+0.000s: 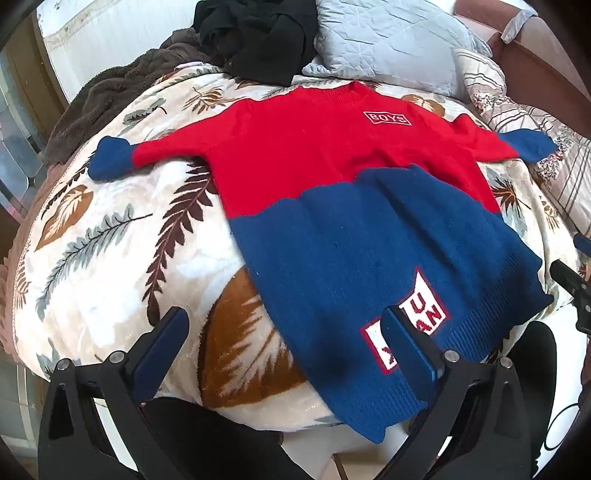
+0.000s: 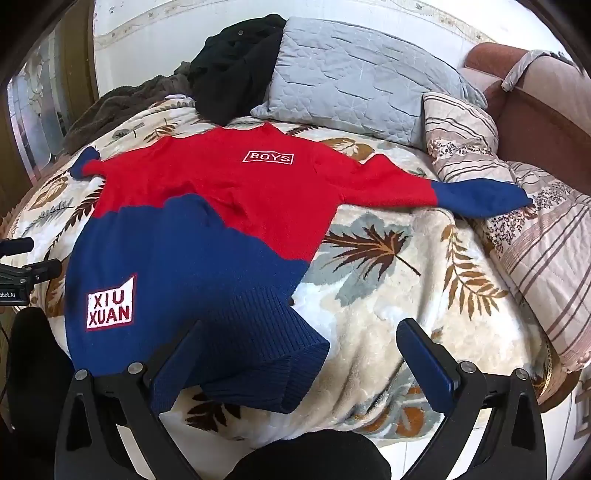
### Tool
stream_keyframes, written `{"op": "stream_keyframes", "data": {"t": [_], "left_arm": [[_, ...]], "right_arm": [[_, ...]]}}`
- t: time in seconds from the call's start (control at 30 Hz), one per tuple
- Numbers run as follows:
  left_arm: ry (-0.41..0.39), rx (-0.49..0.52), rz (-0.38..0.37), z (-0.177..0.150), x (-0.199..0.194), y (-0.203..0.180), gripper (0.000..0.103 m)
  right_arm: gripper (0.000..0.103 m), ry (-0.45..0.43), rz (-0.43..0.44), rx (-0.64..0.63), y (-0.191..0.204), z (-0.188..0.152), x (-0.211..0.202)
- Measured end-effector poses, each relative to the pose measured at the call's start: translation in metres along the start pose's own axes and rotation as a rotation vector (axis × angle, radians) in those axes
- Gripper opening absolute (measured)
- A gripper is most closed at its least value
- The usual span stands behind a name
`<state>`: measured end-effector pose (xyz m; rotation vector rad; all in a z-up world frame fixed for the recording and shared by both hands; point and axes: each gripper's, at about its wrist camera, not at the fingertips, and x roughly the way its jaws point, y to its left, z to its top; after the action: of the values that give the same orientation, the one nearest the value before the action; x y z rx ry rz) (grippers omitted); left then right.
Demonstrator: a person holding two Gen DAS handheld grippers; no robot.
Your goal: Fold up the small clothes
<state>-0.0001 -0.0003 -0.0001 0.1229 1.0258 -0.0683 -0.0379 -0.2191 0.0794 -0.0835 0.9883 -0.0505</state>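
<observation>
A small red and blue knit sweater (image 1: pixel 332 192) lies flat, front up, on a leaf-patterned blanket (image 1: pixel 110 229), sleeves spread out to both sides. It also shows in the right wrist view (image 2: pixel 207 206). My left gripper (image 1: pixel 284 328) is open and empty, hovering over the hem's left corner, its right finger above the white patch. My right gripper (image 2: pixel 299 343) is open and empty over the hem's right corner (image 2: pixel 266 343), its left finger above the ribbed edge.
A black garment (image 1: pixel 255 33), a grey pillow (image 2: pixel 354 85) and a brown throw (image 1: pixel 122 88) lie at the bed's head. A striped quilt (image 2: pixel 517 221) lies along the right, with a brown sofa (image 2: pixel 535 110) behind it.
</observation>
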Motion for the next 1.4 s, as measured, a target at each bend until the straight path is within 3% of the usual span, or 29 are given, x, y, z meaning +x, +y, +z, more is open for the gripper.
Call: {"op": "stream_keyframes", "data": {"t": [1.4], "left_arm": [[0.007,-0.002,-0.011,-0.0059,0.0069,-0.0037,0.103]], "right_arm": [[0.103,-0.001,0.005,-0.003,-0.0031,-0.0015,0.0031]]}}
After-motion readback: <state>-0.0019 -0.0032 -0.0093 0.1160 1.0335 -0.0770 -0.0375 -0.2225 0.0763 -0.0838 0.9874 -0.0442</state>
